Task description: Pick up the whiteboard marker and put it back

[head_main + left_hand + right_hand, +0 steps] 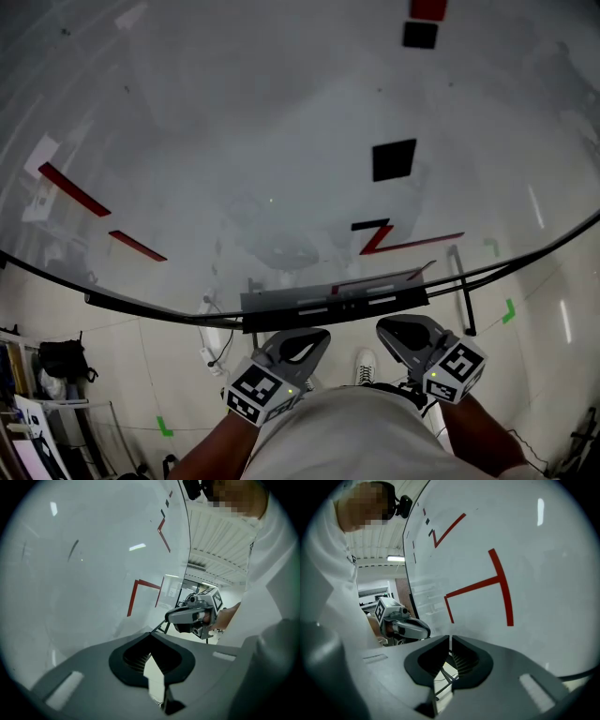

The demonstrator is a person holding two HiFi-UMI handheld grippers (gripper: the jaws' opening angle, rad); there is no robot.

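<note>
The left gripper (317, 336) is closed on nothing, held low by the body. No marker can be made out. The ledge (337, 298) under the whiteboard (234, 141) runs left to right just ahead, about equally near both grippers. The right gripper (386, 328) is also closed and empty. A pale tiled floor (122, 366) lies below.

Whiteboard (234, 141) with red lines (73, 189) and black squares (394, 159); pale tiled floor (141, 375) with green tape marks (165, 427); slatted ceiling (370, 543).
</note>
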